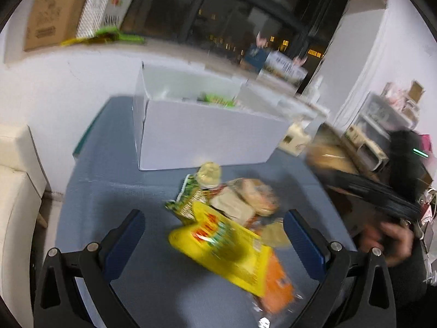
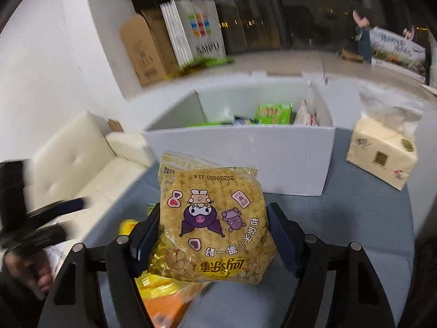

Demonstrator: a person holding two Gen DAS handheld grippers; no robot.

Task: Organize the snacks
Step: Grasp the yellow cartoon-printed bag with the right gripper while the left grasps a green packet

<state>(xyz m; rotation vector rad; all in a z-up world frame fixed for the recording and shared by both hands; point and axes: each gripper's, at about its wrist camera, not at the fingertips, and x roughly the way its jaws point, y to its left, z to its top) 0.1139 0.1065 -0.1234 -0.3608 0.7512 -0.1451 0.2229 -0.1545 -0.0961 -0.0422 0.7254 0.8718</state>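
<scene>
My right gripper [image 2: 213,232] is shut on a yellow Lay's snack bag [image 2: 210,216] with cartoon figures, held above the blue table in front of the white box [image 2: 245,161]. The box holds green packets [image 2: 271,113] and others. My left gripper [image 1: 214,232] is open and empty, hovering over a pile of snacks: a bright yellow bag [image 1: 224,246], an orange packet [image 1: 278,284], a green packet [image 1: 185,199] and clear-wrapped bread [image 1: 245,196]. The white box [image 1: 207,136] stands behind the pile in the left wrist view.
A tissue pack [image 2: 382,155] sits right of the box. A cream sofa [image 2: 76,158] lies off the table's left edge. Cardboard boxes [image 2: 147,46] and a paper bag lean on the far wall. The blue tablecloth [image 1: 114,191] covers the table.
</scene>
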